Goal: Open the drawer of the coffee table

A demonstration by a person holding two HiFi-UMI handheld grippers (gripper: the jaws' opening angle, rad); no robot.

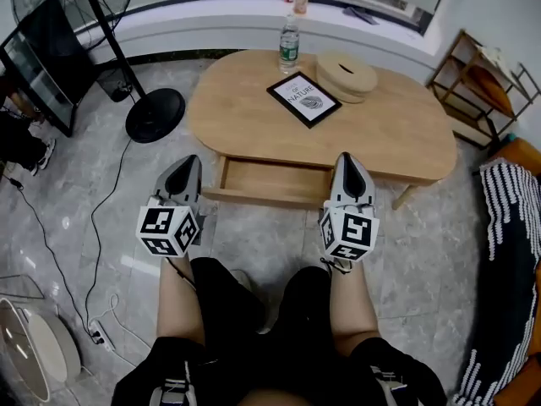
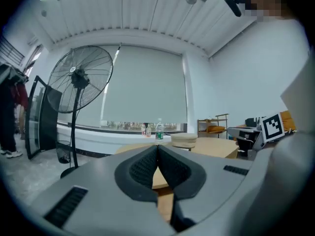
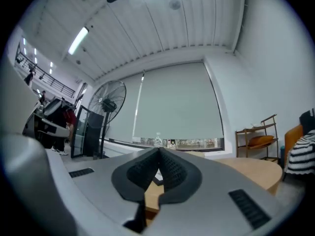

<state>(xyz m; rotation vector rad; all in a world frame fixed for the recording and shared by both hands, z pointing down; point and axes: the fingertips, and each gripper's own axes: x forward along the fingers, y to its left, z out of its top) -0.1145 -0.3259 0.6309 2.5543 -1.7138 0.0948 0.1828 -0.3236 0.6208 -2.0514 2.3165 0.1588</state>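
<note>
The oval wooden coffee table [image 1: 397,125] stands ahead of me, and its drawer [image 1: 270,183] is pulled out toward me, showing a bare wooden inside. My left gripper [image 1: 191,162] hovers shut over the drawer's left end, raised and pointing level, holding nothing. My right gripper [image 1: 345,161] is shut and empty over the drawer's right end. In the left gripper view the closed gripper [image 2: 158,147] looks across the table [image 2: 216,146]. The right gripper view shows the closed gripper [image 3: 159,151] and the table [image 3: 251,168] beyond.
On the table lie a framed card [image 1: 303,98], a water bottle [image 1: 289,46] and a round wooden box [image 1: 347,76]. A standing fan [image 1: 155,112] and cables are at the left, a shelf [image 1: 473,83] and a striped chair [image 1: 511,227] at the right. My knees are below.
</note>
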